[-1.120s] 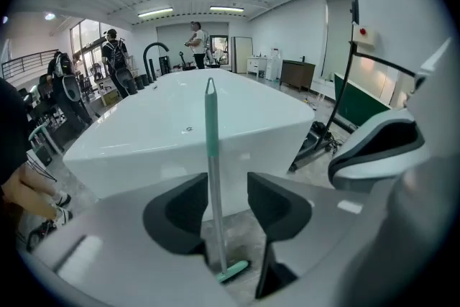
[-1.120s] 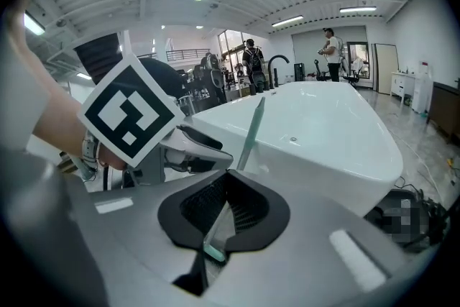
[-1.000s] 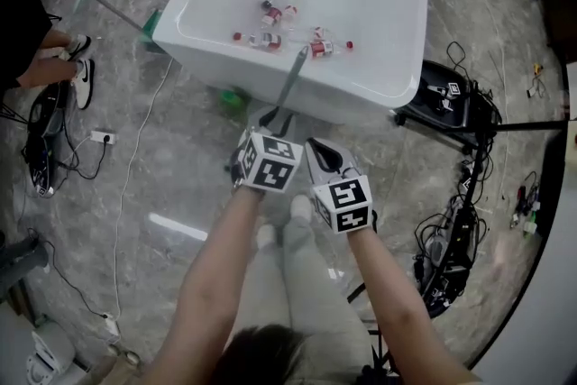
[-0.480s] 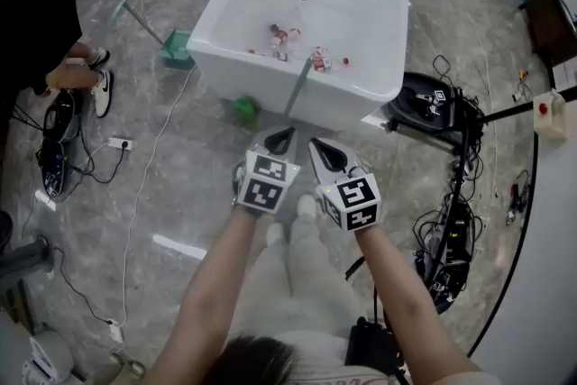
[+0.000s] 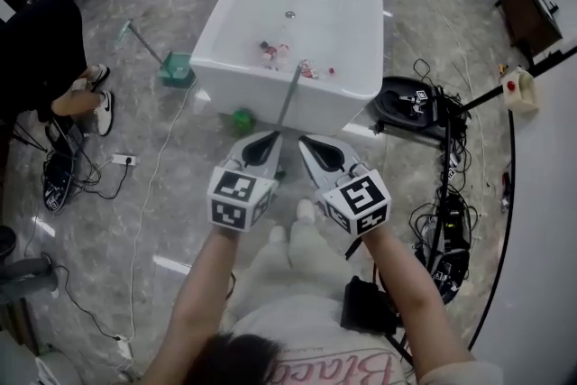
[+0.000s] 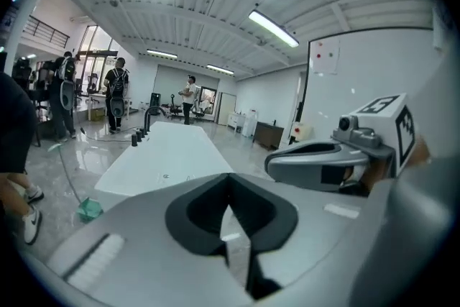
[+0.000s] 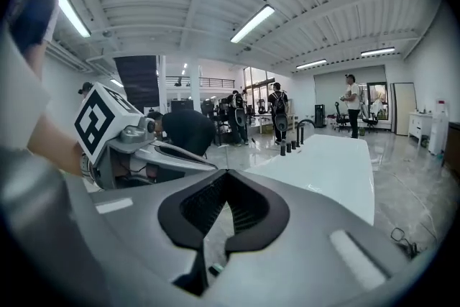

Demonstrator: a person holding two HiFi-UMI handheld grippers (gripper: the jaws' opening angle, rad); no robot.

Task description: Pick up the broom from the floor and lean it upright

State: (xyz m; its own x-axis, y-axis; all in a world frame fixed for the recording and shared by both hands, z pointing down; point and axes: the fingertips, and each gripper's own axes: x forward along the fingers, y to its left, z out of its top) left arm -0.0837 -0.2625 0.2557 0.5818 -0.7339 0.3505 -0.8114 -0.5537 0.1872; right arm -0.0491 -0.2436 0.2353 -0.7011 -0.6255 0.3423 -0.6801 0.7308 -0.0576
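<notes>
Grey marble floor; white bathtub, upper centre; broom leaning on its near rim; left gripper and right gripper just below, jaws together, empty.

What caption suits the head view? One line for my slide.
Broom leaning against the white bathtub, left gripper and right gripper held before it, jaws shut and empty.

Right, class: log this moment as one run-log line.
stage: lean done | broom handle: leaning on bathtub rim | left gripper: fingers shut, empty | right gripper: fingers shut, empty
</notes>
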